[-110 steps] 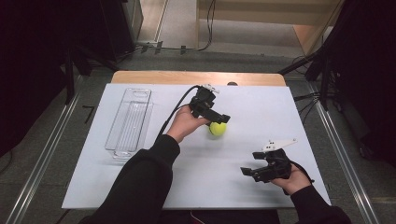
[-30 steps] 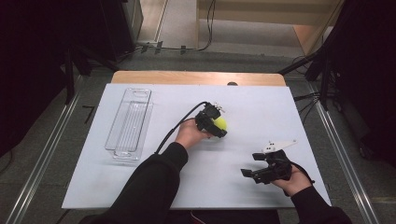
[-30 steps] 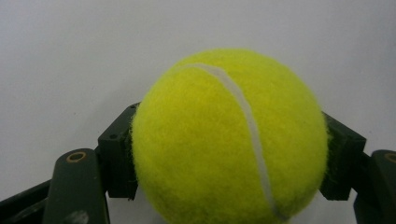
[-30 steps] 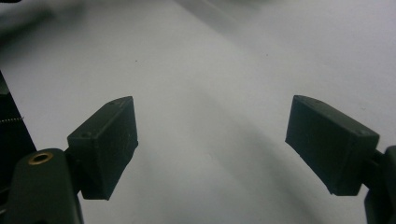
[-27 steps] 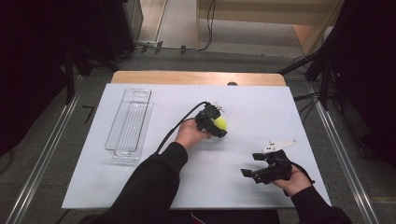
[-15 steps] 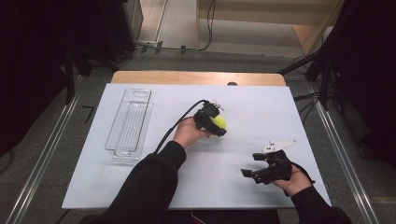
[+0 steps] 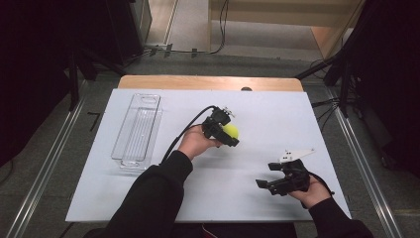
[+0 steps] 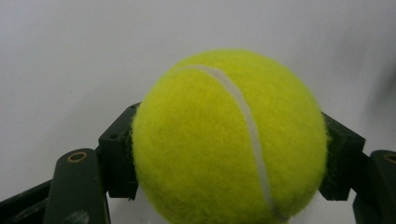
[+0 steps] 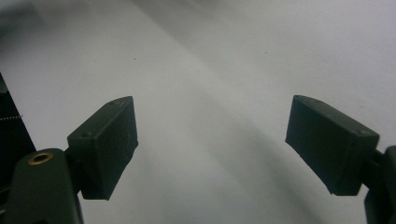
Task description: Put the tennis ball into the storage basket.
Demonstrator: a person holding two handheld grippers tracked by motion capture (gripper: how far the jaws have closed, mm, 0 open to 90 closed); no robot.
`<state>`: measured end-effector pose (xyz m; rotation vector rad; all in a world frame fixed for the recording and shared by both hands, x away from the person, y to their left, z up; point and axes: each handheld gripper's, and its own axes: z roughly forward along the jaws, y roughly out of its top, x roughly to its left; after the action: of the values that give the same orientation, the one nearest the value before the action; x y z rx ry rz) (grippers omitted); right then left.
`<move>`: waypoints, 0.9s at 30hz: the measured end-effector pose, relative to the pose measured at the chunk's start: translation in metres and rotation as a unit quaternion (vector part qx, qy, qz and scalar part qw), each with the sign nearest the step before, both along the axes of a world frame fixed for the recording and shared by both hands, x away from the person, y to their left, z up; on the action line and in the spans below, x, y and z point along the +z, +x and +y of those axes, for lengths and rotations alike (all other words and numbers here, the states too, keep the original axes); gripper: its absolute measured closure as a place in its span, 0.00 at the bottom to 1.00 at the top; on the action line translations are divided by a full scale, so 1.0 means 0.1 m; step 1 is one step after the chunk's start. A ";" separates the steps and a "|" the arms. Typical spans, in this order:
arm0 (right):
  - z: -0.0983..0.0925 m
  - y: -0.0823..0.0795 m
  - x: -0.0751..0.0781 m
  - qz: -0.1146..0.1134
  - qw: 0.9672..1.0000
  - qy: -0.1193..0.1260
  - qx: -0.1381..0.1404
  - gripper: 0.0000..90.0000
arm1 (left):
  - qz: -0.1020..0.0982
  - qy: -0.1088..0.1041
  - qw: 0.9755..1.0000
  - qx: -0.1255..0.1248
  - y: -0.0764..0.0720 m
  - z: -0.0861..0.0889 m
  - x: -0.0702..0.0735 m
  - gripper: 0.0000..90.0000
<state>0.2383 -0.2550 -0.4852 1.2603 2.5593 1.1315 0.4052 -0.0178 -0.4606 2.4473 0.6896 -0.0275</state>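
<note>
You're holding two grippers, one per hand. Your left gripper [image 7: 229, 135] is sitting near the centre of the high view, and its jaws are pinching one yellow-green tennis ball [image 7: 230, 131], one pad on each side. In the left gripper view the ball [image 8: 229, 140] is taking up the middle of the frame, a single white seam is curving down its face, and both black pads [image 8: 119, 151] are pressing into the felt at left and right. The ball is sitting between the jaws over the white board [image 7: 148, 198]; whether it's touching the board, can't tell.

Your right gripper [image 7: 267, 176] is resting low at the lower right of the high view, well apart from the ball. Its two jaws are standing spread wide with nothing between them; in the right gripper view the two pads [image 9: 105, 144] are showing far apart over bare white surface.

One clear plastic tray [image 7: 137, 130] is lying at the upper left of the board, long side running up the frame, well apart from both grippers. One wooden table edge [image 7: 208, 82] is showing along the board's top.
</note>
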 end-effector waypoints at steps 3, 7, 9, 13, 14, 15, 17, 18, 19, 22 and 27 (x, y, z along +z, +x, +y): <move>0.00 0.00 0.00 0.000 1.000 0.000 0.000 0.16 | 0.001 -0.004 1.000 -0.003 -0.01 0.03 0.04 0.30; 0.00 -0.01 0.00 0.000 1.000 0.000 0.001 0.16 | 0.003 -0.008 1.000 -0.003 -0.02 0.06 0.09 0.30; -0.01 -0.01 0.00 0.001 1.000 0.001 0.000 0.16 | 0.002 -0.010 1.000 -0.004 -0.02 0.07 0.13 0.30; -0.01 0.00 0.00 0.001 1.000 0.000 -0.002 0.16 | 0.003 -0.012 1.000 -0.003 -0.03 0.10 0.18 0.30; -0.01 0.00 0.00 0.001 1.000 0.000 -0.002 0.16 | 0.004 -0.011 1.000 -0.003 -0.03 0.10 0.19 0.30; -0.01 0.00 0.00 0.000 1.000 0.000 -0.002 0.16 | 0.006 -0.013 1.000 -0.002 -0.04 0.10 0.20 0.30; -0.01 0.00 0.00 0.001 1.000 0.000 -0.001 0.16 | 0.006 -0.011 1.000 -0.004 -0.04 0.12 0.22 0.30; -0.01 0.00 0.00 0.000 1.000 0.000 0.000 0.16 | 0.006 -0.013 1.000 -0.004 -0.05 0.12 0.22 0.30; 0.00 0.00 0.01 0.000 1.000 0.000 0.001 0.16 | 0.006 -0.012 1.000 -0.005 -0.05 0.13 0.24 0.30; 0.00 -0.01 0.01 0.000 1.000 0.001 0.001 0.16 | 0.007 -0.017 1.000 -0.006 -0.06 0.14 0.26 0.30; -0.01 -0.01 0.01 0.001 1.000 0.001 0.000 0.16 | 0.012 -0.016 1.000 -0.007 -0.07 0.17 0.32 0.30</move>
<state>0.2375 -0.2555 -0.4844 1.2627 2.5594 1.1348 0.3987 -0.0003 -0.4291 2.4247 0.6783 -0.0733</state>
